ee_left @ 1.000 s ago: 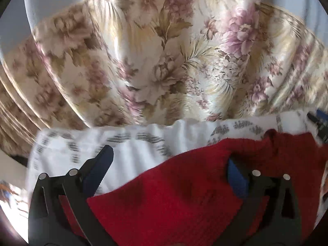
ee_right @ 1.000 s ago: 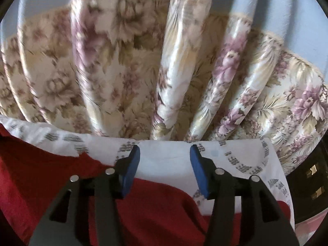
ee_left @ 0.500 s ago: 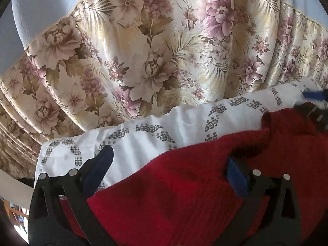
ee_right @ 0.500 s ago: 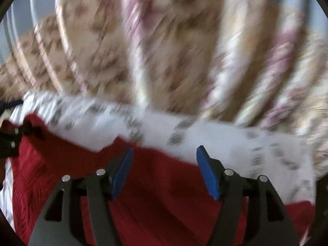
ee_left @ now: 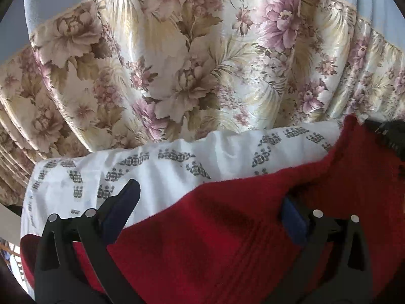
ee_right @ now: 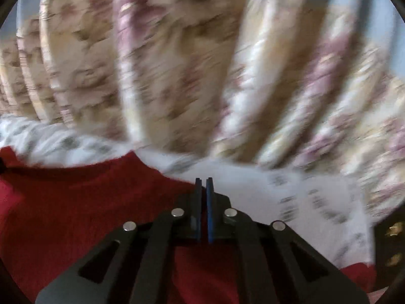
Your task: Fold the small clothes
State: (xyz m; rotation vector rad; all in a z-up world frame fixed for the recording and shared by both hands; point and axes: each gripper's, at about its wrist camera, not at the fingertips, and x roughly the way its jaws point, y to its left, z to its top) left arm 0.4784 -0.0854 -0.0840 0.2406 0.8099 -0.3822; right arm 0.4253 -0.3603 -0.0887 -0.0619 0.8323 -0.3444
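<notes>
One red knit garment (ee_left: pixel 227 233), one patterned white sheet (ee_left: pixel 177 162), two grippers

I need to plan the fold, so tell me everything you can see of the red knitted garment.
The red knitted garment is a thick, ribbed, wool-like piece lying rumpled, not yet folded, on a white patterned sheet before a floral curtain. One corner rises toward the right hand-held gripper, whose jaws have just closed at the garment's edge; whether cloth is pinched is unclear. The left hand-held gripper stands open over it.

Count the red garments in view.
1: a single red knit garment lies on the white patterned sheet, beneath both grippers. More could be hidden outside the frames.
</notes>
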